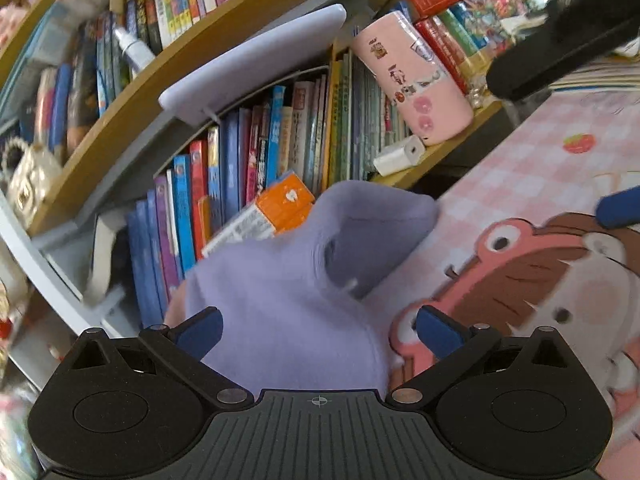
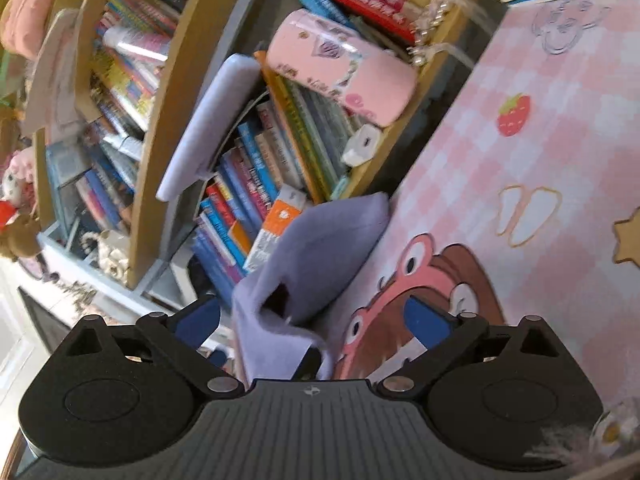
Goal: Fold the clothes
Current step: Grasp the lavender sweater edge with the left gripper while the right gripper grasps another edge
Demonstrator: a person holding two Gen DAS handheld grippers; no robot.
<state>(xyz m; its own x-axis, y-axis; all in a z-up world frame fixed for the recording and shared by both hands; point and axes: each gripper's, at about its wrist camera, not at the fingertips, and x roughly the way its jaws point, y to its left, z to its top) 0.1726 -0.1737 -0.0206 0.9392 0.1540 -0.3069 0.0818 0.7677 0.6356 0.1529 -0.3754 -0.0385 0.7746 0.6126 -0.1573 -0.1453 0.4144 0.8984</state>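
Pink checked cloth with cartoon prints [image 2: 520, 184] is spread over the desk, beside crowded bookshelves [image 1: 256, 152]. A lilac garment [image 1: 288, 300] is bunched at the desk's edge near the shelves. Jaws of left gripper [image 1: 318, 330] and right gripper [image 2: 316, 320] are spread wide around it, nothing pinched.

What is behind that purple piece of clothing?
Behind the purple garment stands a bookshelf with upright books and an orange box poking out. The garment hides the books' lower parts and the shelf bottom there.
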